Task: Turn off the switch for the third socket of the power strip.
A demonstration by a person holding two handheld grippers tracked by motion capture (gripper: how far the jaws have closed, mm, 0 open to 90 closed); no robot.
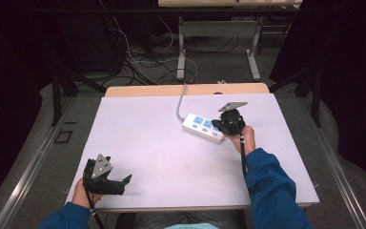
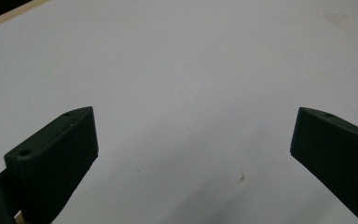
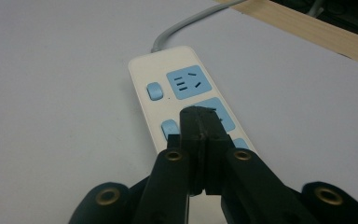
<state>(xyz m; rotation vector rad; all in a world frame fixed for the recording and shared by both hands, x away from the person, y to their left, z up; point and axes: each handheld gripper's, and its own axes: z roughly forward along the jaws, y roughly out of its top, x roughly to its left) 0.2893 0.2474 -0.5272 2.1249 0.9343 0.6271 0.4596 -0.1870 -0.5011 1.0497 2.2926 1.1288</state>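
Tabletop (image 1: 162, 157): pale sheet, dark room behind.
Power strip (image 1: 201, 127): toward far right edge, cord off the far edge.
Right gripper (image 3: 199, 122): closed, empty, tips over a blue switch.
Left gripper (image 2: 193, 140): wide, near-left corner.
Handling: rigid, light, slippery plastic; best gripped across narrow sides.

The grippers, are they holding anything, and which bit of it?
No. The right gripper is shut with nothing between its jaws, its tips over the power strip. The left gripper is open over the bare table.
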